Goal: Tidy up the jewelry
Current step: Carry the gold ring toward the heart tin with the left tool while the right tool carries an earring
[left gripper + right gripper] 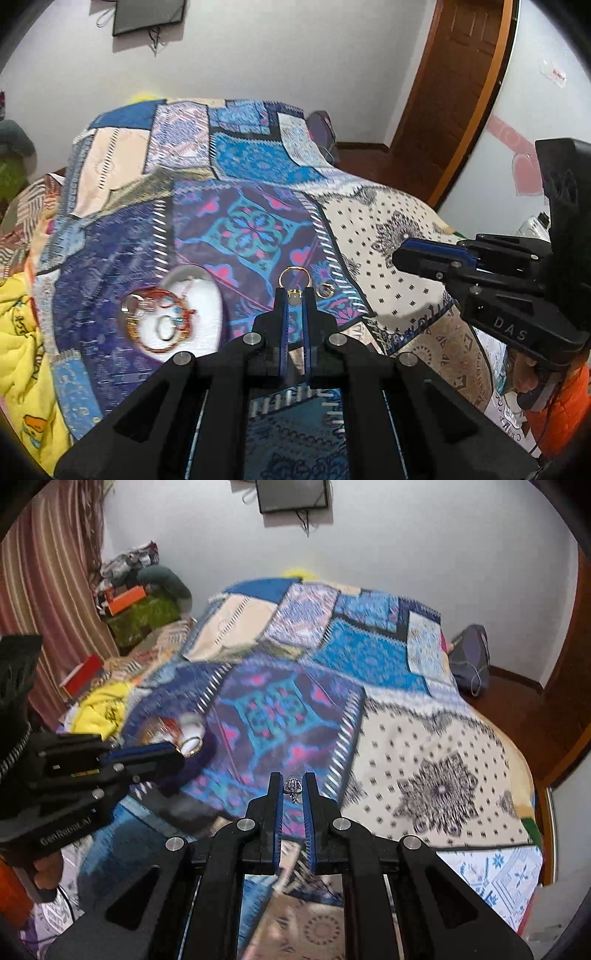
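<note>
Your left gripper (294,292) sits nearest in its own view, its jaws pinching a gold ring (293,279) by the lower rim, so the hoop stands free above the fingertips where you can watch it. Your right gripper (294,785) is clamped the same way on a silver ring (293,787) with an ornate top, held just inside the tips. Both rings hang clear of the patchwork bedspread (388,236), which suggests each is being carried rather than set down.

To the left lies a white dish (207,295), blurred, already holding a red beaded bracelet (162,321) and what looks like a pale hoop (164,328). It is probably the collecting place, so both rings likely belong there. One small gold ring (324,289) lies on the cloth just right of your left fingertips.

For room, the bed's middle and far side are open and flat. The dish rim is low, so a descent from above looks easy. Mind the yellow blanket (18,332) bunched at the near left, and the bed's right edge, which falls away toward the wooden door (461,92). Your two grippers are close side by side; bringing them to the dish one at a time would avoid a clash.
</note>
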Demonstrator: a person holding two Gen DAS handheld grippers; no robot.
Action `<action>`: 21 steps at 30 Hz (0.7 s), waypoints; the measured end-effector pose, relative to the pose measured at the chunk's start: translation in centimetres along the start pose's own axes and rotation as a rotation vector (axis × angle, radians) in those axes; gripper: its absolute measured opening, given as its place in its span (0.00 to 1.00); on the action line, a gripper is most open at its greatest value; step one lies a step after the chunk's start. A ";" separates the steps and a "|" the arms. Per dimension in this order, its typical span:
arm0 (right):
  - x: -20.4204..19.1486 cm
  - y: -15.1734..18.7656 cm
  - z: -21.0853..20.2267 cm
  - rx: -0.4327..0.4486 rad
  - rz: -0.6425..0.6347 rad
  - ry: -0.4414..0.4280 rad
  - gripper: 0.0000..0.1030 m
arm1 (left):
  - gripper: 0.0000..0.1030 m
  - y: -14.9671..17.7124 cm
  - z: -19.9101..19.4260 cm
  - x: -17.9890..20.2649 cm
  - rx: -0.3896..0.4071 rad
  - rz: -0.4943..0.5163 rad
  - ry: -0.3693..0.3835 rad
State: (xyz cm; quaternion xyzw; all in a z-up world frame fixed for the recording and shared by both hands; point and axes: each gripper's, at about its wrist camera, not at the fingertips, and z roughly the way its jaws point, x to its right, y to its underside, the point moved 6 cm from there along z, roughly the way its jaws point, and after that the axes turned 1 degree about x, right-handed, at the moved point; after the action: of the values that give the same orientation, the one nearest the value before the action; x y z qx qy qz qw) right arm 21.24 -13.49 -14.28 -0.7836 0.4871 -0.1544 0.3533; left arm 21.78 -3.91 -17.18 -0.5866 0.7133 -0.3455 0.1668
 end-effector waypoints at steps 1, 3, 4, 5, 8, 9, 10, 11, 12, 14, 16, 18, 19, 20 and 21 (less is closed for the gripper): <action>-0.5 -0.4 -0.2 0.011 -0.004 -0.007 0.09 | 0.05 -0.1 -0.3 -0.2 0.006 -0.002 -0.005; -1.5 -1.1 -0.4 0.030 -0.013 -0.022 0.09 | 0.05 -0.3 -1.2 -0.8 0.025 -0.008 -0.022; -1.9 -1.4 -0.5 0.038 -0.018 -0.028 0.09 | 0.05 -0.5 -1.7 -1.2 0.035 -0.011 -0.031; -2.4 -1.8 -0.6 0.047 -0.026 -0.037 0.09 | 0.05 -0.6 -2.1 -1.5 0.044 -0.014 -0.038; -3.7 -2.6 -0.6 0.069 -0.045 -0.049 0.09 | 0.05 -1.0 -3.5 -2.7 0.074 -0.025 -0.061; -4.3 -3.0 -0.6 0.077 -0.052 -0.059 0.09 | 0.05 -1.1 -3.7 -2.9 0.079 -0.026 -0.067; -4.6 -3.2 -0.6 0.081 -0.057 -0.064 0.09 | 0.05 -1.2 -4.3 -3.4 0.090 -0.031 -0.077; -5.0 -3.5 -0.6 0.086 -0.062 -0.069 0.09 | 0.05 -1.3 -4.6 -3.7 0.097 -0.034 -0.084; -5.5 -3.8 -0.5 0.092 -0.069 -0.076 0.09 | 0.05 -1.4 -5.0 -4.1 0.107 -0.038 -0.093; -6.2 -4.2 -0.4 0.099 -0.078 -0.085 0.09 | 0.05 -1.5 -5.6 -4.9 0.121 -0.046 -0.108; -6.8 -4.6 -0.2 0.106 -0.088 -0.096 0.09 | 0.05 -1.5 -6.2 -5.8 0.135 -0.057 -0.123; -7.4 -5.0 -0.1 0.111 -0.095 -0.103 0.09 | 0.05 -1.5 -6.6 -6.5 0.142 -0.064 -0.133; -7.7 -5.3 0.1 0.114 -0.097 -0.108 0.09 | 0.05 -1.5 -6.8 -7.0 0.146 -0.069 -0.141; -7.9 -5.5 0.2 0.115 -0.099 -0.113 0.09 | 0.05 -1.5 -6.8 -7.5 0.147 -0.074 -0.147; -8.1 -5.6 0.4 0.116 -0.100 -0.117 0.09 | 0.05 -1.5 -6.8 -7.9 0.148 -0.079 -0.152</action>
State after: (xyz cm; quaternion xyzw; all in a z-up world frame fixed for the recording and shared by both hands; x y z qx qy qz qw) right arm 21.26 -4.68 -9.74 -0.7929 0.4159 -0.1537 0.4179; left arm 20.48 5.53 -12.67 -0.6249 0.6475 -0.3578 0.2495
